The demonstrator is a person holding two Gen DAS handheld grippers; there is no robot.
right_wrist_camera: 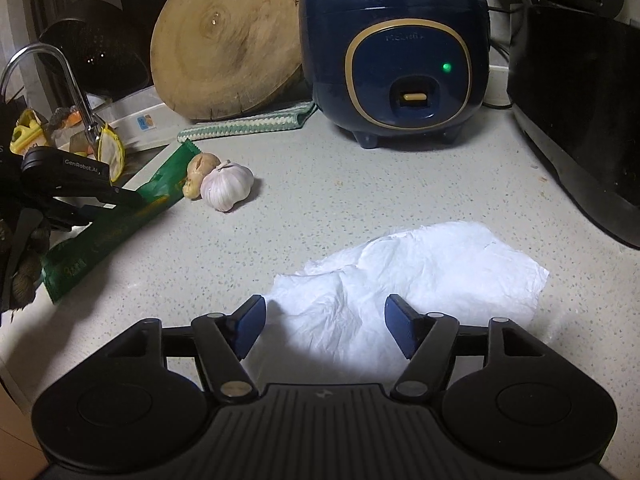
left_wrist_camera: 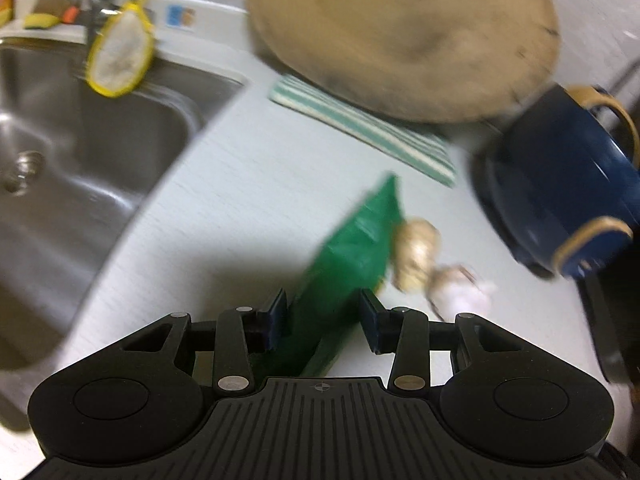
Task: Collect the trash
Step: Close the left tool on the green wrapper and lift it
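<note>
The green wrapper (left_wrist_camera: 356,248) lies on the counter (right_wrist_camera: 360,184) beside the garlic (right_wrist_camera: 227,185), its long axis running away from the left gripper (left_wrist_camera: 324,316); jaws apart, straddling its near end (no visible clamping). The right gripper (right_wrist_camera: 325,326), jaws apart, straddles the white tissue (right_wrist_camera: 420,272).

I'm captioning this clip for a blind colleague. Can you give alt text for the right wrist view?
The right gripper hangs open over a crumpled white paper towel on a speckled counter. At left, the left gripper reaches a green wrapper beside a garlic bulb; a blue rice cooker stands behind.
</note>
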